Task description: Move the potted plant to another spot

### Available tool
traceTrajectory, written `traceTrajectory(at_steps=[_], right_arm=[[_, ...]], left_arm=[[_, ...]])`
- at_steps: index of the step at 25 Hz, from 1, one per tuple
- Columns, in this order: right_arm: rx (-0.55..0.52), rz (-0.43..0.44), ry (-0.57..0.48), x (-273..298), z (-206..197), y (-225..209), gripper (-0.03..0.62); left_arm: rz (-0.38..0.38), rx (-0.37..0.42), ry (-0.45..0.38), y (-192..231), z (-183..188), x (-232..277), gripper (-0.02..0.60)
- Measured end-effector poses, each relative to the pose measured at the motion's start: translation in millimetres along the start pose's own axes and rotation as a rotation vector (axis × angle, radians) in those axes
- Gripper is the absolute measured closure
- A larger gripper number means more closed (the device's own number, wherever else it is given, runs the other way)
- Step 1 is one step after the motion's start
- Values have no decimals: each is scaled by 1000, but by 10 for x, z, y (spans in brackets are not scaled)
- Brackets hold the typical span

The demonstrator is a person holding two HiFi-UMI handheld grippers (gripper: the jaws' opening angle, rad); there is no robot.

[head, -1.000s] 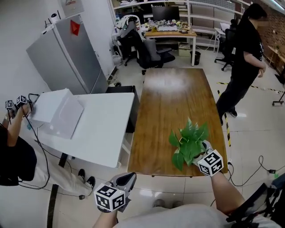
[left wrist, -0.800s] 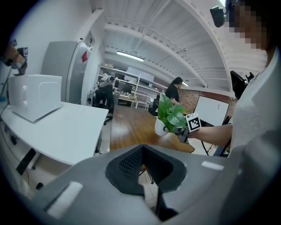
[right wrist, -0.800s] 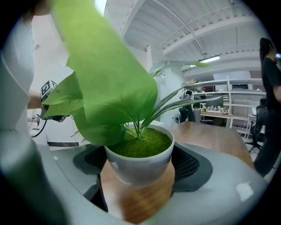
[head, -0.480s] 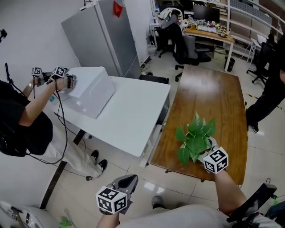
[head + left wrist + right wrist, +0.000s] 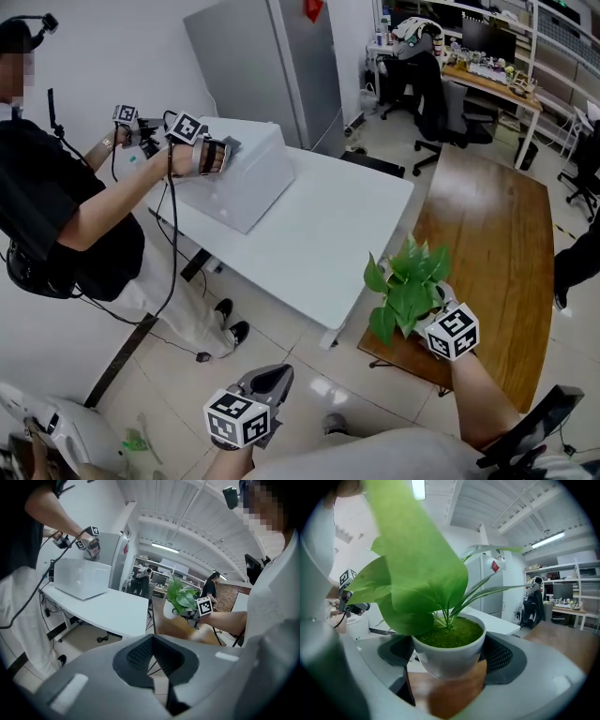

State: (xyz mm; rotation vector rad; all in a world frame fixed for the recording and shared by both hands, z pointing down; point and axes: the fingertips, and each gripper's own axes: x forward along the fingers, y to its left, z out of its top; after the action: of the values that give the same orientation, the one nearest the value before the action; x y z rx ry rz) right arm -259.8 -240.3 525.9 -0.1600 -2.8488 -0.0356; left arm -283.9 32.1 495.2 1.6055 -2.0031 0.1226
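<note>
The leafy green plant in its white ceramic pot (image 5: 449, 653) sits clamped between the right gripper's (image 5: 429, 307) fingers (image 5: 502, 657). Apparently lifted, it has swung from the brown wooden surface (image 5: 497, 234) toward the white surface (image 5: 319, 234), so the relocation is under way. The left gripper's (image 5: 269, 379) fingers (image 5: 140, 653) are closed on nothing.

White table (image 5: 328, 225) — white box (image 5: 253, 173) on it; wooden table (image 5: 497, 234) alongside.

In the head view, the plant's leaves (image 5: 408, 281) mostly hide its pot (image 5: 449, 658).
</note>
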Motion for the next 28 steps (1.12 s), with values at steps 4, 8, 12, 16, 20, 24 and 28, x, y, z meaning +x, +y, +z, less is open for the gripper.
traceTrajectory(at_steps=[4, 8, 12, 16, 20, 24, 28], right_arm=[[-23, 53, -12, 512, 238, 191, 137], [-37, 95, -32, 894, 327, 264, 137], [-42, 134, -52, 1099, 188, 171, 137], [-30, 152, -34, 1647, 254, 308, 137], [-31, 162, -14, 2058, 280, 433, 137], [-31, 166, 5, 2316, 152, 566, 137], [-19, 159, 6, 2482, 57, 614, 137]], left_arm=[[51, -20, -12, 354, 28, -250, 584], [106, -34, -18, 560, -29, -387, 584], [173, -38, -27, 529, -167, -347, 584], [199, -61, -21, 878, -155, -530, 584], [220, -64, -11, 1103, -105, -710, 584], [241, -79, 1, 1271, -218, -841, 586], [240, -90, 21, 1325, -350, -835, 585]])
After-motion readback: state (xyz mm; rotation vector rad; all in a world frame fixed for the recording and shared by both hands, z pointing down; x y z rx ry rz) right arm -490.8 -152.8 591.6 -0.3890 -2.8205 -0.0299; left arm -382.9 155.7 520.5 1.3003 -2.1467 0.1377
